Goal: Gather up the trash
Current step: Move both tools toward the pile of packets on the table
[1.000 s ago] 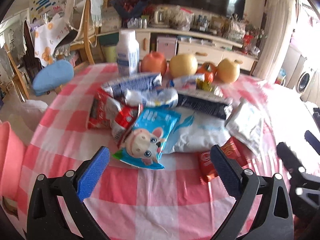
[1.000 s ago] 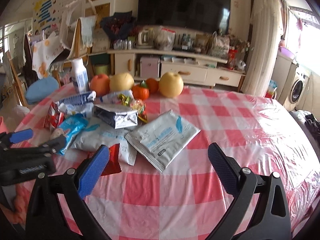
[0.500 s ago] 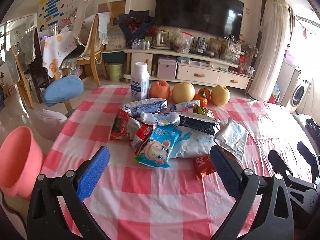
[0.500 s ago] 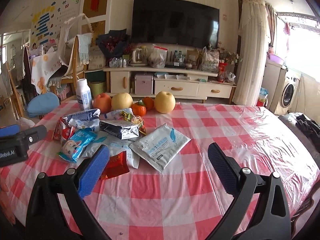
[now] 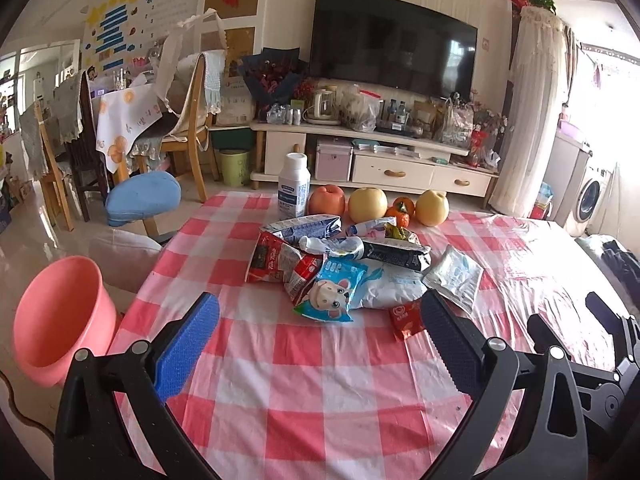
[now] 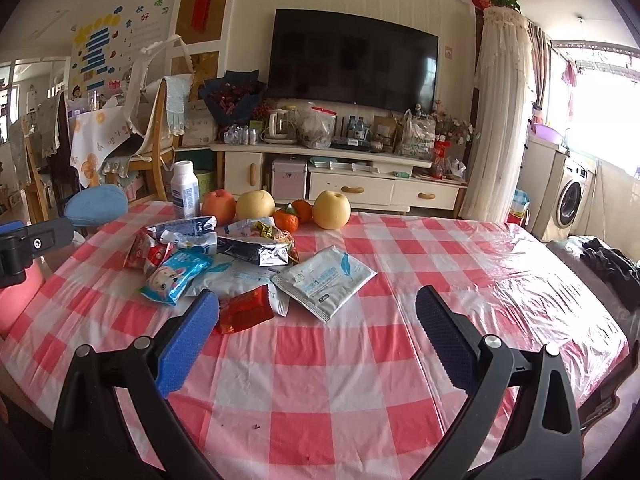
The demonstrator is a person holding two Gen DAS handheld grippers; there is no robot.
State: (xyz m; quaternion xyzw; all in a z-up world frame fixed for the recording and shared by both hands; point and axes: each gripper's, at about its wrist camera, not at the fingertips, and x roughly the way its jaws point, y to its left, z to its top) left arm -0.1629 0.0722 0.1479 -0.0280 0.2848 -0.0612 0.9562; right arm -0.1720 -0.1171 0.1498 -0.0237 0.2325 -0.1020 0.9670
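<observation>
On checked plastic cloth (image 6: pixel 360 360), crinkled foil wrappers (image 6: pixel 256 254) heap.

Holding left gripper (image 5: pixel 318 342) and right gripper (image 6: pixel 316 338) side by side, level, jaws spread wide, gripping nothing.

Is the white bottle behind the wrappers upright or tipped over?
Upright: the white bottle stands on its base on the table, cap on top.

2 pears (image 6: pixel 255 205), 2 tangerines (image 6: pixel 286 219), 1 apple (image 6: pixel 218 207), 1 bottle (image 6: pixel 185 195) (wrappers (image 6: pixel 236 272) uncountable).
</observation>
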